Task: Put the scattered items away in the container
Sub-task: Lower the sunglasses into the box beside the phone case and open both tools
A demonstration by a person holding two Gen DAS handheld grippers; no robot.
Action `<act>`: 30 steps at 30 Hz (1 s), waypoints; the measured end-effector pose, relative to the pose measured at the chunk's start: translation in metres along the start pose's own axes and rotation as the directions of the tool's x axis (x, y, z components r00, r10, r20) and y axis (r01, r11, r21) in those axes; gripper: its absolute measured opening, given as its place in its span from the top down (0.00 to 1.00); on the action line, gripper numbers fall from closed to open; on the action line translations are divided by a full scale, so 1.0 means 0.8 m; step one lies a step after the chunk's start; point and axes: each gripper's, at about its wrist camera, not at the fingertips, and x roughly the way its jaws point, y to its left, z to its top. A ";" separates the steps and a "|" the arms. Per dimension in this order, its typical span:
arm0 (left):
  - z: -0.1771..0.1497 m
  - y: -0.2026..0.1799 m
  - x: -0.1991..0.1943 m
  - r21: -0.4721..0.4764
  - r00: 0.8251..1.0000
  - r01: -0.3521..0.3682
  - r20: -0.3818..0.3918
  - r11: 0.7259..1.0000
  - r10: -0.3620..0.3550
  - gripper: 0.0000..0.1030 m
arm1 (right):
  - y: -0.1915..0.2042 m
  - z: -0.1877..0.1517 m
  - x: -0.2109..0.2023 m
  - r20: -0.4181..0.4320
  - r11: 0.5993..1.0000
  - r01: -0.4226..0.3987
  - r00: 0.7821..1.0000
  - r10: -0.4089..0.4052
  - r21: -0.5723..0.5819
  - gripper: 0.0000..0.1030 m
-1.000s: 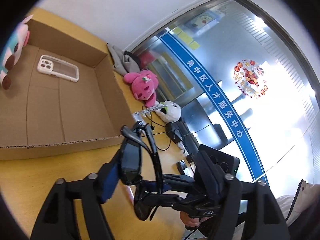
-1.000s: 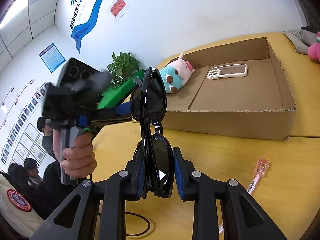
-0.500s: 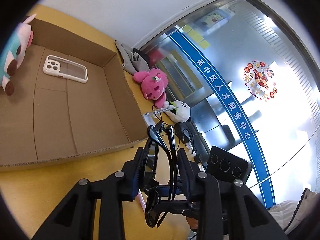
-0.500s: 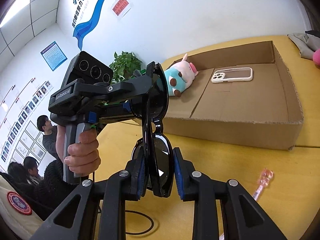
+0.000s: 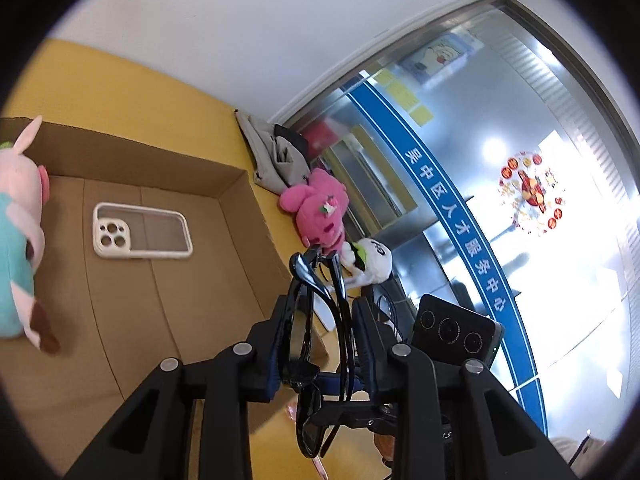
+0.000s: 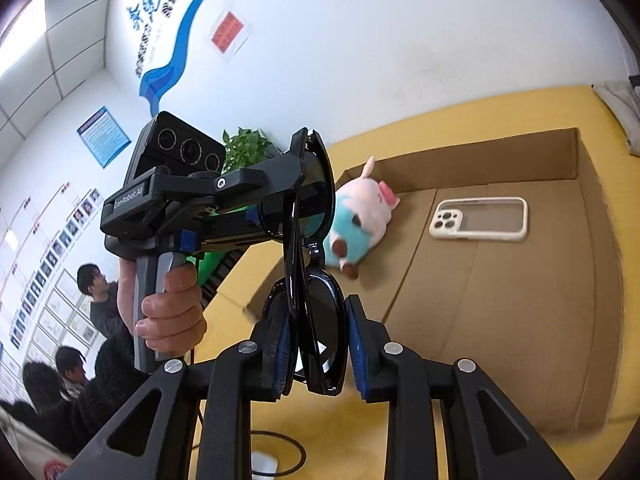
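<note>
Sunglasses carried toward box; right claw clamped on lens; left claw closing on other lens; next: lower in, release.

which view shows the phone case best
Right wrist view: the phone case lies whole and unobstructed on the floor of the cardboard box. The left wrist view also shows it whole, but further off to the side.

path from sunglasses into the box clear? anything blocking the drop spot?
Nothing visible blocks it. The sunglasses, held by the right gripper and the closing left gripper, hang above the cardboard box. The plush toy and phone case lie further back, leaving bare floor ahead.
</note>
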 end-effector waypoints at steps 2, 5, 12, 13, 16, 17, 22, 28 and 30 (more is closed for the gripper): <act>0.015 0.021 0.008 -0.041 1.000 -0.007 -0.010 0.999 0.007 0.76 | -0.011 0.016 0.014 -0.015 1.000 0.002 1.000 -0.002 0.030 0.74; 0.028 0.056 0.024 -0.101 0.999 -0.034 -0.029 0.994 0.031 0.76 | -0.038 0.030 0.040 -0.051 0.995 0.016 0.999 -0.010 0.103 0.74; 0.030 0.132 0.070 -0.236 0.993 -0.076 -0.105 0.969 0.052 0.77 | -0.095 0.025 0.086 -0.132 0.966 0.048 0.991 -0.014 0.254 0.74; 0.029 0.139 0.076 -0.247 0.991 -0.085 -0.117 0.965 0.058 0.77 | -0.102 0.023 0.090 -0.144 0.962 0.057 0.989 -0.018 0.268 0.74; 0.028 0.161 0.095 -0.284 0.984 -0.122 -0.157 0.951 0.079 0.77 | -0.121 0.018 0.103 -0.181 0.945 0.092 0.983 -0.035 0.315 0.76; 0.028 0.166 0.101 -0.289 0.981 -0.136 -0.171 0.948 0.089 0.77 | -0.128 0.017 0.107 -0.194 0.938 0.108 0.980 -0.044 0.330 0.76; 0.023 0.191 0.125 -0.315 0.962 -0.205 -0.242 0.927 0.130 0.77 | -0.153 0.011 0.130 -0.269 0.903 0.182 0.960 -0.078 0.388 0.79; 0.017 0.208 0.139 -0.319 0.936 -0.269 -0.308 0.908 0.170 0.77 | -0.162 0.009 0.149 -0.358 0.880 0.262 0.927 -0.115 0.397 0.87; 0.013 0.216 0.140 -0.336 0.932 -0.282 -0.318 0.899 0.174 0.77 | -0.167 0.007 0.156 -0.387 0.873 0.286 0.914 -0.124 0.395 0.88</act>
